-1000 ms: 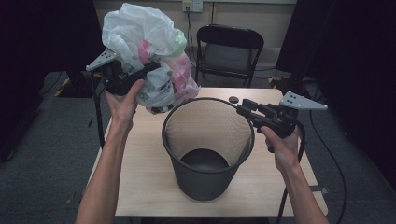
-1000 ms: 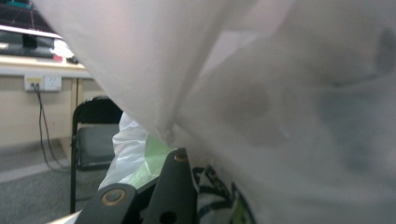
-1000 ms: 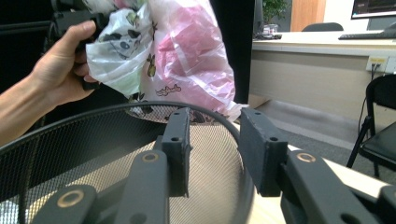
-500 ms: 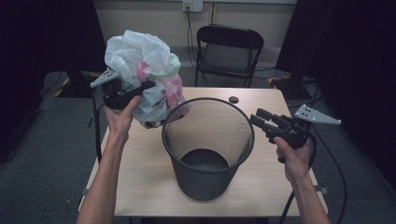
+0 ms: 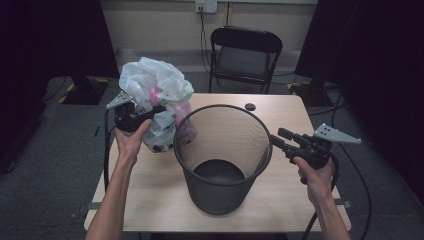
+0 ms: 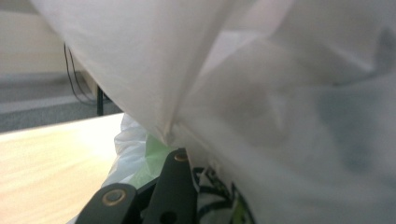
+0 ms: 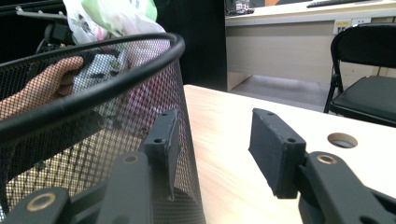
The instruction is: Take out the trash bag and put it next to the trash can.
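At left of the high view, the left gripper's [image 5: 150, 111] fingers clamp the bag [image 5: 159, 100], which rests on the surface [image 5: 150, 175] beside the bin [image 5: 222, 155]. The thin plastic could tear or slip. The right gripper's [image 5: 276, 142] fingers stand apart.

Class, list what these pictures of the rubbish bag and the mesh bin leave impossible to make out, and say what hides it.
- Left gripper: in the left gripper view, the white bag covers its fingers, so their tips are hidden.
- Bag contents: in the high view, the crumpled plastic reveals just pink and green patches.
- Bin lower wall: in the right gripper view, cut off by the bottom edge.
- Right gripper: open, gripping nothing.
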Demonstrator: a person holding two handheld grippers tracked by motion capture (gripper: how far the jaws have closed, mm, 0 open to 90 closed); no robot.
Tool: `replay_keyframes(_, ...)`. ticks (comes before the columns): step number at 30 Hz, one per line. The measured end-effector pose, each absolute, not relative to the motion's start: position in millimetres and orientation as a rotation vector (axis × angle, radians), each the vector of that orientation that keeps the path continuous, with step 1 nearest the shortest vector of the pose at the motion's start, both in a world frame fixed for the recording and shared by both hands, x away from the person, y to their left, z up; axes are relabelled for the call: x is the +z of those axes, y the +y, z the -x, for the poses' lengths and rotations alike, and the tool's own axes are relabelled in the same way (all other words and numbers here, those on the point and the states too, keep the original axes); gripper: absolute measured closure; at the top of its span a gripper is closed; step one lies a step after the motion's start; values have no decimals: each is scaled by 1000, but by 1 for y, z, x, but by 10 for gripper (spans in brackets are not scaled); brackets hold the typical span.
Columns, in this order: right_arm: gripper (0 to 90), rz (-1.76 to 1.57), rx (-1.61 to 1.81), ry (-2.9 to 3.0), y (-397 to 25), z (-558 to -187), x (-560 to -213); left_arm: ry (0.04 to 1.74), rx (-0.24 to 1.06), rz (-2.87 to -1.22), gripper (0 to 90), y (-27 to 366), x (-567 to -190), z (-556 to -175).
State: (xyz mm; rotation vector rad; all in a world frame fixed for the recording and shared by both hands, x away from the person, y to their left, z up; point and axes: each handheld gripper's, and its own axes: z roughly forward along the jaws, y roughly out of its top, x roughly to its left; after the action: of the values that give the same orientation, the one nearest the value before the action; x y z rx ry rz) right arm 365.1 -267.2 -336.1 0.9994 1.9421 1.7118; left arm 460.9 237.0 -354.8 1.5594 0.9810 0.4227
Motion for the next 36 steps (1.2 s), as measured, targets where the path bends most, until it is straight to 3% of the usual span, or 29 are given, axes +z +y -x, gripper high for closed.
replay_keyframes(22, 513, -1048, 1636, 2015, -263, -368, -364, 1079, 372, -1620, 827, 235, -436, -463)
replay_keyframes(29, 514, -1054, 1627, 2042, -259, -373, -371, 1075, 348, -1640, 810, 218, -436, -479)
replay_keyframes(31, 513, -1051, 1618, 2050, -257, -373, -372, 1074, 365, -1637, 737, 214, -428, -479)
replay_keyframes(36, 512, -1056, 1607, 2056, -256, -373, -374, 1097, 342, -1604, 437, 225, -414, -471)
